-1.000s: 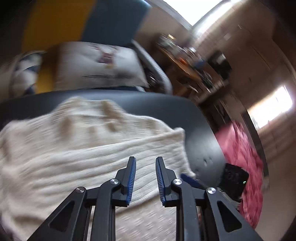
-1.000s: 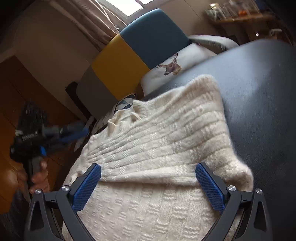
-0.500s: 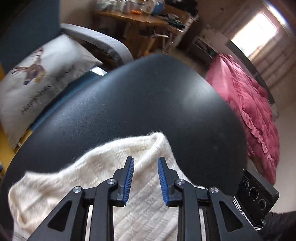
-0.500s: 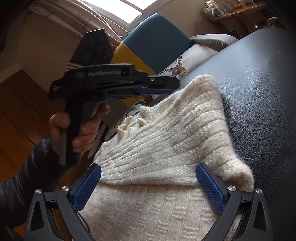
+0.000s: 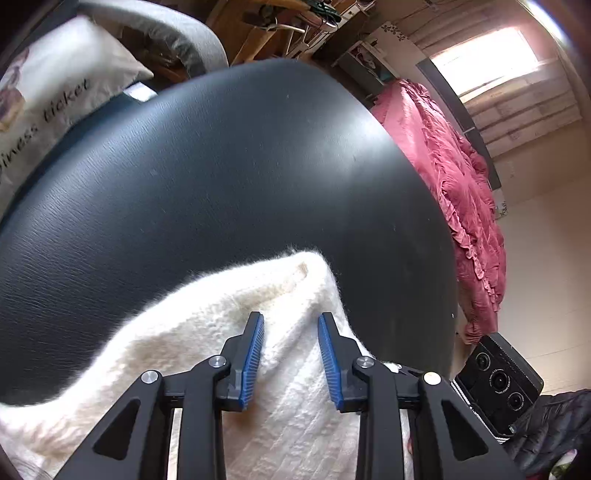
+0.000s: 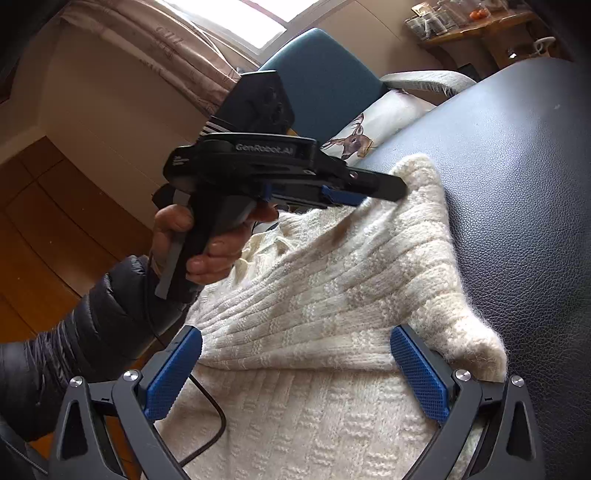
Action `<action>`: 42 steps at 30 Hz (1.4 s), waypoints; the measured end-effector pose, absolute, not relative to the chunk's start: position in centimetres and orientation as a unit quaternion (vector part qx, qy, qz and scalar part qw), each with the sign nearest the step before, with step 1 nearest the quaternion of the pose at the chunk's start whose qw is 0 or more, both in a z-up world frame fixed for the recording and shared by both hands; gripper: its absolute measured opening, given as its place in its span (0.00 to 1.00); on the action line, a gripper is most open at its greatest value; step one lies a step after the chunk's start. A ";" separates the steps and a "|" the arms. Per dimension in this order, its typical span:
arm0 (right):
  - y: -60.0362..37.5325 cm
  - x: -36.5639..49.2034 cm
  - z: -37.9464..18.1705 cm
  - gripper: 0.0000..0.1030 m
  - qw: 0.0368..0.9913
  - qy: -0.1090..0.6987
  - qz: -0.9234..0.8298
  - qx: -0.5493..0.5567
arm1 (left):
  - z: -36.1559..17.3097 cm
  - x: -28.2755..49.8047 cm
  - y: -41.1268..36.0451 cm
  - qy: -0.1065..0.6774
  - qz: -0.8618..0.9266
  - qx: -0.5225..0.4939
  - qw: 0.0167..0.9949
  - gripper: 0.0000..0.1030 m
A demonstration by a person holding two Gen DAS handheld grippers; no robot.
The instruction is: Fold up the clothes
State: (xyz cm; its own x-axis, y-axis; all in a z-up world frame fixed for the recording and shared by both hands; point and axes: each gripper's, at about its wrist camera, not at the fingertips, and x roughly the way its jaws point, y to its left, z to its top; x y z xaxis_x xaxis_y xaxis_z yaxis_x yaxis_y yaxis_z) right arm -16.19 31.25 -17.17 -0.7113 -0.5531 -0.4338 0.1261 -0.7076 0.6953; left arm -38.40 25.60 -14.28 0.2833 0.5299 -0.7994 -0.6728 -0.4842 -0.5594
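Nearest the right wrist camera, the right claw stood wide, its 2 blue pads on either side of a folded edge of the cream knit sweater, gripping nothing. The sweater lay on the black leather-textured bench, folded over itself, with 1 fluffy corner just beside the right pad and another corner farther off.

At that farther corner the left claw hovered, seen from the side in the right wrist view, held by a hand in a dark padded sleeve. From its own camera its pads stood a narrow way apart with sweater fabric below and between them; whether they touched the knit could not be told. They had not closed on it.

Beyond the sweater, bare bench stretched away. Past its edge sat a cushion printed with a deer on a blue-backed chair. Farther still were a pink ruffled bedspread, a wooden table with clutter, and a bright window.
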 end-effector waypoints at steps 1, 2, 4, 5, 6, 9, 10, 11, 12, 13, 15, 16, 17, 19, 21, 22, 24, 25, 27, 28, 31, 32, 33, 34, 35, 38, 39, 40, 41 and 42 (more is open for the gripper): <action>31.2 -16.2 -17.2 1.00 0.196 -0.328 -0.865 0.325 | -14.2 -38.2 25.6 0.056 0.597 -0.618 0.509 0.29; 31.1 -16.3 -17.2 1.00 0.195 -0.327 -0.866 0.326 | -13.8 -37.8 25.4 0.057 0.607 -0.604 0.513 0.28; 31.1 -16.2 -17.3 1.00 0.194 -0.325 -0.867 0.326 | -12.9 -37.3 25.1 0.068 0.647 -0.562 0.510 0.07; 31.1 -16.2 -17.3 1.00 0.192 -0.323 -0.867 0.326 | -12.7 -37.2 24.9 0.084 0.671 -0.546 0.495 0.07; 31.0 -16.2 -17.3 1.00 0.191 -0.321 -0.868 0.327 | -12.4 -37.0 24.8 0.100 0.694 -0.529 0.479 0.03; 30.8 -16.3 -17.3 1.00 0.187 -0.316 -0.870 0.329 | -13.6 -36.8 24.9 0.149 0.727 -0.517 0.427 0.01; 30.8 -16.3 -17.3 1.00 0.187 -0.316 -0.870 0.328 | -13.6 -36.7 24.8 0.149 0.730 -0.515 0.424 0.01; 30.8 -16.3 -17.3 1.00 0.187 -0.317 -0.870 0.328 | -13.6 -36.6 24.6 0.146 0.733 -0.514 0.421 0.01; 30.9 -16.3 -17.3 1.00 0.187 -0.317 -0.870 0.328 | -13.4 -36.7 24.2 0.134 0.735 -0.518 0.417 0.01; 30.8 -16.3 -17.4 1.00 0.187 -0.317 -0.870 0.327 | -13.0 -36.8 23.7 0.118 0.737 -0.520 0.415 0.01; 30.9 -16.3 -17.4 1.00 0.187 -0.318 -0.870 0.327 | -11.5 -36.9 22.5 0.055 0.739 -0.516 0.430 0.05; 30.9 -16.3 -17.3 1.00 0.187 -0.318 -0.870 0.327 | -11.1 -36.8 22.1 0.035 0.731 -0.517 0.445 0.16; 30.9 -16.2 -17.3 1.00 0.187 -0.318 -0.870 0.327 | -10.9 -36.6 21.9 0.029 0.717 -0.524 0.459 0.19; 30.9 -16.3 -17.3 1.00 0.187 -0.318 -0.870 0.327 | -10.7 -36.3 21.7 0.023 0.691 -0.539 0.482 0.21; 30.9 -16.3 -17.3 1.00 0.186 -0.317 -0.871 0.327 | -11.4 -36.5 22.2 0.055 0.671 -0.563 0.479 0.21; 30.9 -16.4 -17.3 1.00 0.186 -0.317 -0.871 0.327 | -11.8 -36.7 22.4 0.068 0.667 -0.573 0.472 0.21; 30.9 -16.4 -17.3 1.00 0.186 -0.317 -0.871 0.327 | -12.5 -37.1 22.7 0.082 0.656 -0.586 0.468 0.21; 30.9 -16.5 -17.3 1.00 0.186 -0.317 -0.871 0.327 | -12.5 -37.2 22.7 0.078 0.653 -0.587 0.472 0.21; 30.9 -16.5 -17.3 1.00 0.185 -0.316 -0.871 0.327 | -12.6 -37.5 22.6 0.068 0.642 -0.590 0.485 0.22; 30.8 -16.5 -17.3 1.00 0.185 -0.316 -0.871 0.327 | -12.7 -37.6 22.7 0.065 0.636 -0.591 0.492 0.25; 30.4 -16.7 -17.2 1.00 0.178 -0.301 -0.875 0.336 | -13.3 -37.2 23.5 0.082 0.638 -0.586 0.494 0.24; 30.2 -16.8 -17.2 1.00 0.175 -0.293 -0.876 0.340 | -13.0 -36.6 23.8 0.099 0.653 -0.569 0.489 0.17; 30.0 -16.9 -17.1 1.00 0.171 -0.286 -0.878 0.344 | -12.7 -35.9 24.1 0.123 0.672 -0.551 0.479 0.04; 29.8 -17.0 -17.1 1.00 0.168 -0.278 -0.879 0.348 | -12.4 -35.1 24.4 0.148 0.691 -0.532 0.467 0.04; 29.6 -17.1 -17.0 1.00 0.165 -0.270 -0.881 0.352 | -12.2 -34.4 24.7 0.170 0.707 -0.514 0.455 0.04; 29.0 -17.3 -16.8 1.00 0.154 -0.247 -0.884 0.365 | -11.7 -32.3 25.8 0.222 0.741 -0.480 0.414 0.05; 28.7 -17.4 -16.8 1.00 0.151 -0.240 -0.885 0.369 | -11.6 -31.6 26.2 0.239 0.751 -0.468 0.399 0.05; 28.5 -17.5 -16.7 1.00 0.148 -0.232 -0.886 0.373 | -11.4 -31.1 26.4 0.249 0.758 -0.459 0.390 0.05; 28.3 -17.5 -16.7 1.00 0.144 -0.224 -0.887 0.377 | -11.1 -31.3 26.1 0.236 0.756 -0.466 0.394 0.05; 28.1 -17.6 -16.6 1.00 0.141 -0.216 -0.888 0.381 | -10.8 -31.9 25.4 0.205 0.754 -0.482 0.397 0.05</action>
State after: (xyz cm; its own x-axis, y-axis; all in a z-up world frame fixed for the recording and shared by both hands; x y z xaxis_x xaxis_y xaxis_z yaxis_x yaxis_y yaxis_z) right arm -17.61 28.12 -16.62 -0.6708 -0.4144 -0.6150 0.0849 -0.8668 0.4914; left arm -31.86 25.39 -10.79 -0.2211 0.4003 -0.8893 -0.7960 -0.6009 -0.0726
